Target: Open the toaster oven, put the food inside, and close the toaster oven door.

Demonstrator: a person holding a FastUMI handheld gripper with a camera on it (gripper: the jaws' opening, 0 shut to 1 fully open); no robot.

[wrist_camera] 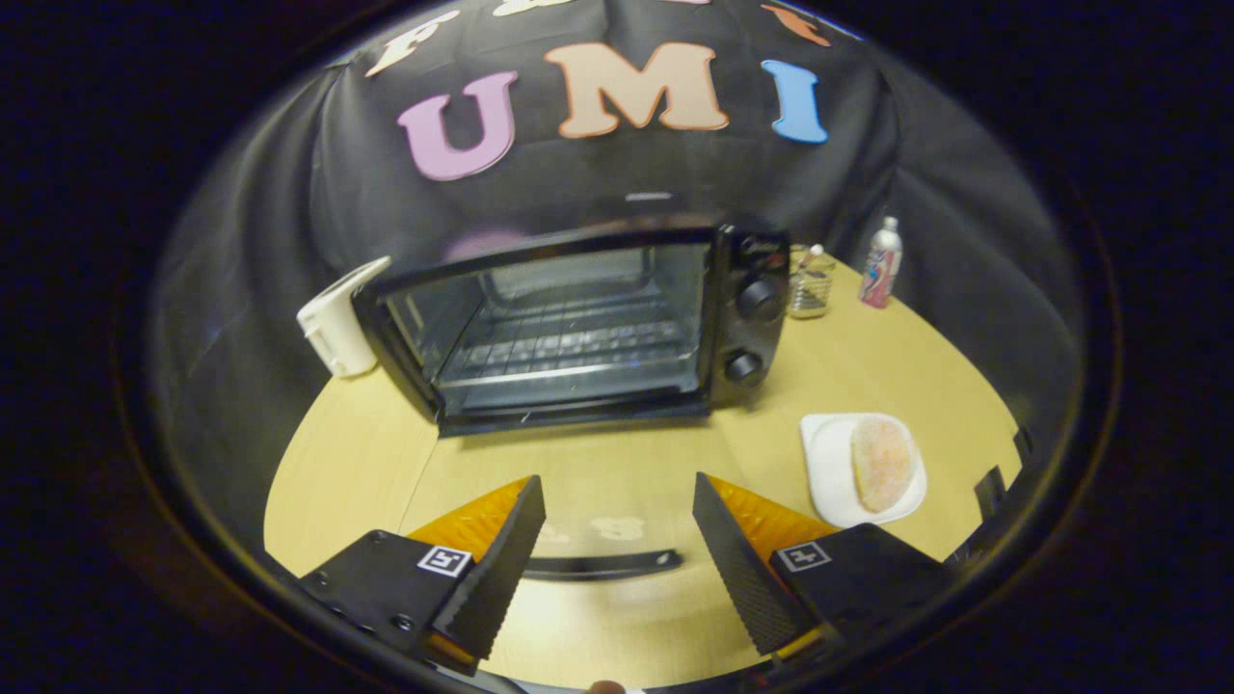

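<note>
On the table [598,463], one closed toaster oven [578,328], one pastry [880,461] on one plate [822,463], claw [617,525] wide, empty.

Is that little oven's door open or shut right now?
Open. The oven shows its bare wire rack, and the glass door lies flat between the spread fingers of the gripper, which hold nothing.

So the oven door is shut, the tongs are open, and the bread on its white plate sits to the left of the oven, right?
Not quite: the gripper view shows the bread on its white plate to the right of the oven, beyond the right finger. The door is shut and the tongs are open, holding nothing.
</note>
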